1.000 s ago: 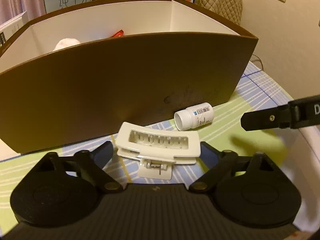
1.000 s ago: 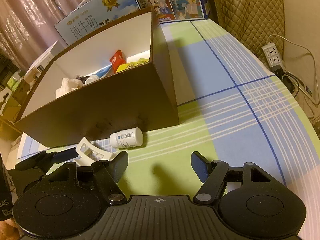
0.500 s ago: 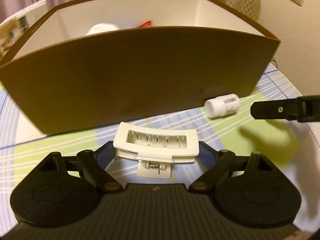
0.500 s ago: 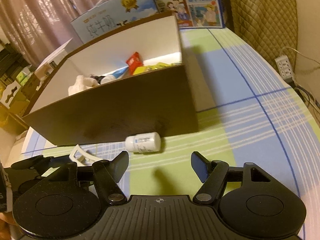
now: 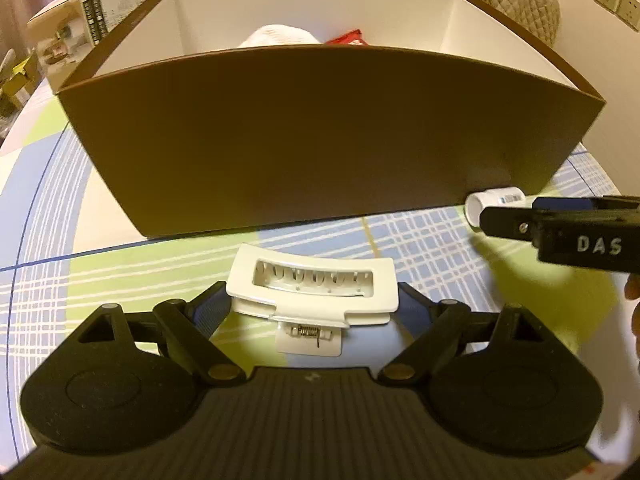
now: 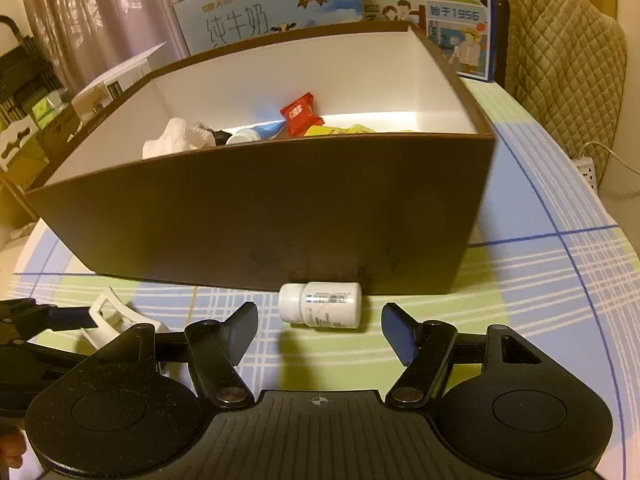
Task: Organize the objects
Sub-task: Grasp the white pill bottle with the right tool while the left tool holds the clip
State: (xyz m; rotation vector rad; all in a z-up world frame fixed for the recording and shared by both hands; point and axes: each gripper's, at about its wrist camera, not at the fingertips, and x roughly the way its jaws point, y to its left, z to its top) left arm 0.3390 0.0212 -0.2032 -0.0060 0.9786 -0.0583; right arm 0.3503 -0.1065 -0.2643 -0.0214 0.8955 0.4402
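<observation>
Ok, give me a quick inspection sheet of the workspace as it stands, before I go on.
Surface: plaid tablecloth, green, blue and white.
Job's things: white hair clip between the left gripper's fingers; white pill bottle on its side against the brown box.
In the box: red packet, white crumpled item, tube, yellow wrapper.
Clutter: milk cartons behind the box.
Grippers: left gripper shut on the clip; right gripper open, facing the bottle.
Cables: power strip with a cord, right edge.
Surroundings: quilted chair, curtains, wall sockets.
</observation>
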